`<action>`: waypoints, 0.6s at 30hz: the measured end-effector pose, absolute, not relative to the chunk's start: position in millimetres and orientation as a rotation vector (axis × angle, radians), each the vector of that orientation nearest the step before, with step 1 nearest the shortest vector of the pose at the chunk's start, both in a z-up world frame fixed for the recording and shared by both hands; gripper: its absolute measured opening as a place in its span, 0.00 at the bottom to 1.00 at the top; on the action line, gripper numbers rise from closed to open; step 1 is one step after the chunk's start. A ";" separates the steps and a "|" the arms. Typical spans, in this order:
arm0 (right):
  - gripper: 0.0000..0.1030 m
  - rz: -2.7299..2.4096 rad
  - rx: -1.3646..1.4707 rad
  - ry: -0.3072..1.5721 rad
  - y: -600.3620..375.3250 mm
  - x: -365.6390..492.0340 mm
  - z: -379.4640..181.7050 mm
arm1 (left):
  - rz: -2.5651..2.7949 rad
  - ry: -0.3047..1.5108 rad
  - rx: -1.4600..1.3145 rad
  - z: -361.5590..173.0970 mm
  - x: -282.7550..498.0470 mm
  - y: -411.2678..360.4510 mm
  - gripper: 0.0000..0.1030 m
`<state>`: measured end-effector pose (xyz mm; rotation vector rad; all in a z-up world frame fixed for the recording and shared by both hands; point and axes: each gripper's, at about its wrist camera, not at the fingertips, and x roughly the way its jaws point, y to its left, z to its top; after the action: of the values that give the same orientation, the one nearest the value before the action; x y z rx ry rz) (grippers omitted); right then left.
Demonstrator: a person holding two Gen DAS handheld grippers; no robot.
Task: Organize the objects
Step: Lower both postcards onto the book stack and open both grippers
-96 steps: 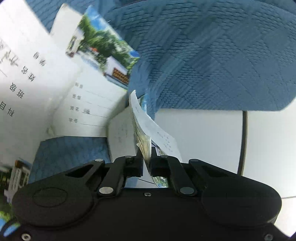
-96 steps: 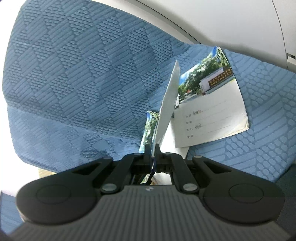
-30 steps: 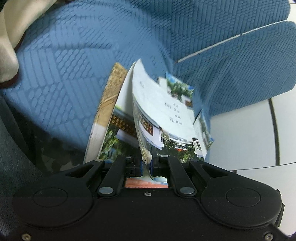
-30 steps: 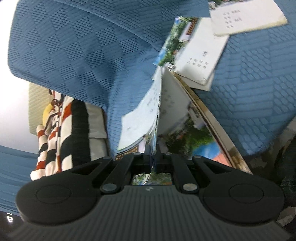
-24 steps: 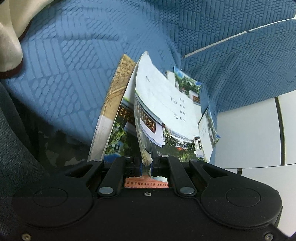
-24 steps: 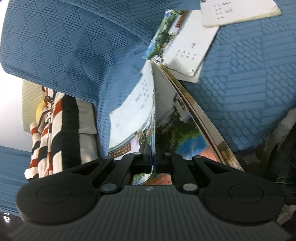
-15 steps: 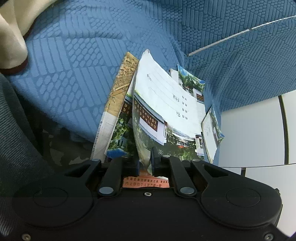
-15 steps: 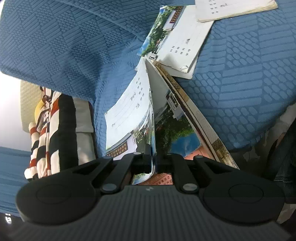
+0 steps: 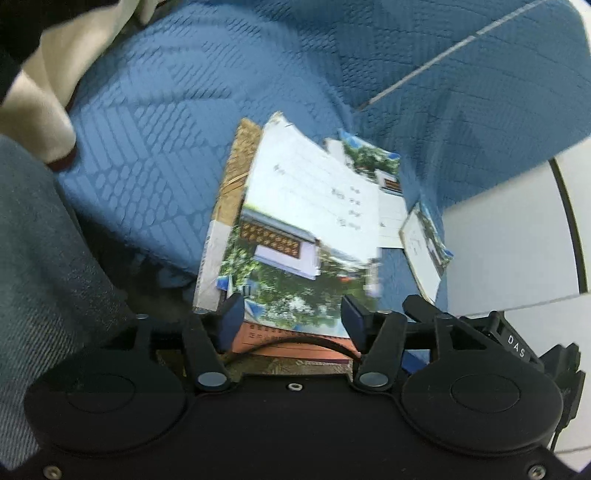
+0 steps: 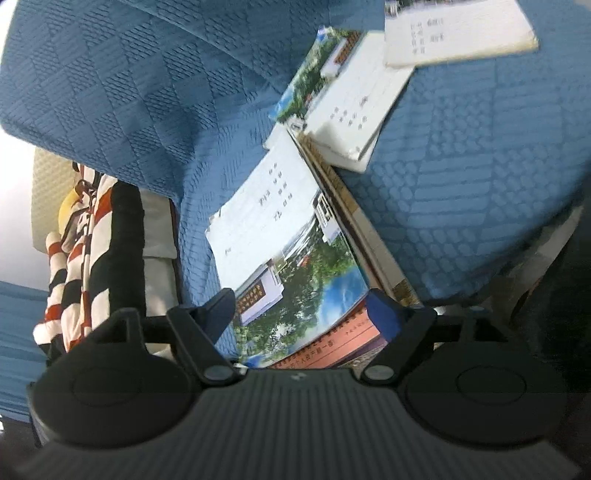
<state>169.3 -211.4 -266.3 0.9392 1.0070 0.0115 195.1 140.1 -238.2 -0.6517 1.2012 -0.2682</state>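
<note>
- Your left claw [image 9: 291,314] is hanging spread, gripping nothing.
- Your right claw [image 10: 301,308] is likewise gaping wide.
- The top notebook [image 9: 306,221] is lying on the stack [image 10: 373,254], which is resting on the blue cushion [image 9: 155,155].

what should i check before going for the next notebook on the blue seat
1. Left gripper open, nothing held: ok.
2. Right gripper open, nothing held: ok.
3. Released notebook lies flat on the brown-edged book: ok.
4. Pile edges squared: not ok, the top notebook sits skewed and the pile's near end overhangs the blue seat.
5. Next notebook reachable: ok, it lies beyond the pile, its near end resting on it.
6. Far notebook fully in view: cannot tell, cut by the frame edge.
</note>
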 end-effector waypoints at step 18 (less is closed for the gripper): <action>0.78 0.013 0.584 0.737 -230.7 119.2 -148.6 | -0.451 0.939 -0.358 -111.4 162.2 73.4 0.77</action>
<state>119.2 -230.7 -148.6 0.5840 0.7374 0.0128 162.2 73.4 -111.4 -0.3580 0.9386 -0.4514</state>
